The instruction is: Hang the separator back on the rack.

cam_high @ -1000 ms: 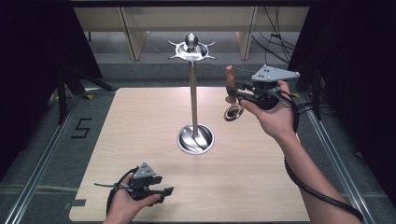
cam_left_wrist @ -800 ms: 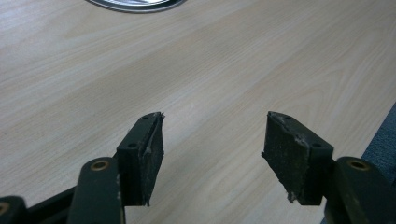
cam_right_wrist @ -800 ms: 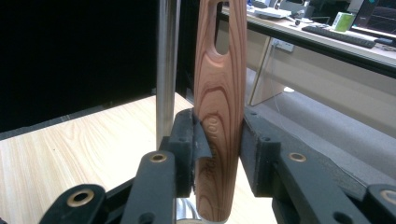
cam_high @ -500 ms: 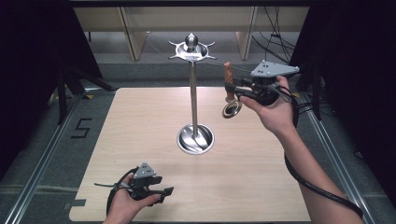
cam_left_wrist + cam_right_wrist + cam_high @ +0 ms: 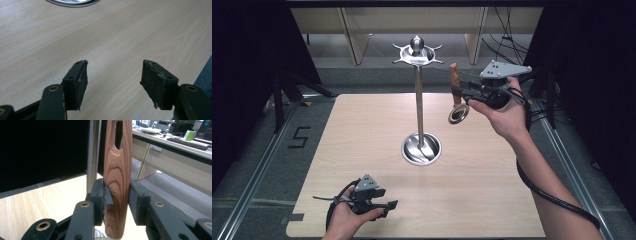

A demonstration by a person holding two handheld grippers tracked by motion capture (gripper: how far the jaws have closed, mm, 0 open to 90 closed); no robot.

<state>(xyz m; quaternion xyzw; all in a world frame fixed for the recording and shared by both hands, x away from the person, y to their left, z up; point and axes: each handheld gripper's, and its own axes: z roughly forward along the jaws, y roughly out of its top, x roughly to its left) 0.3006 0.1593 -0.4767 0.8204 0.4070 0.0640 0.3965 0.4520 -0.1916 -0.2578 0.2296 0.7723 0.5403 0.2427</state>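
Note:
A metal stand [image 5: 418, 107] rises from a round base [image 5: 421, 148] at the table's middle, with a hooked crown [image 5: 416, 50] on top. My right gripper [image 5: 457, 91] is held in the air to the right of the pole, shut on a utensil's wooden handle [image 5: 454, 80]. The handle points up and a round metal head [image 5: 458, 114] hangs below. In the right gripper view the slotted wooden handle [image 5: 117, 170] stands upright between the jaws, and the pole [image 5: 93, 155] is just behind it to the left. My left gripper [image 5: 389, 207] rests low near the table's front left, open [image 5: 113, 80] and holding nothing.
The light wooden table [image 5: 362, 150] has dark floor and metal rails on both sides, with a "5" mark [image 5: 299, 137] on the floor at left. Wooden shelving stands beyond the far edge. The base's rim [image 5: 72, 2] lies ahead of the left gripper.
My right gripper has carried the utensil slightly left and upward, closer to the stand's top. The left gripper has stayed put.

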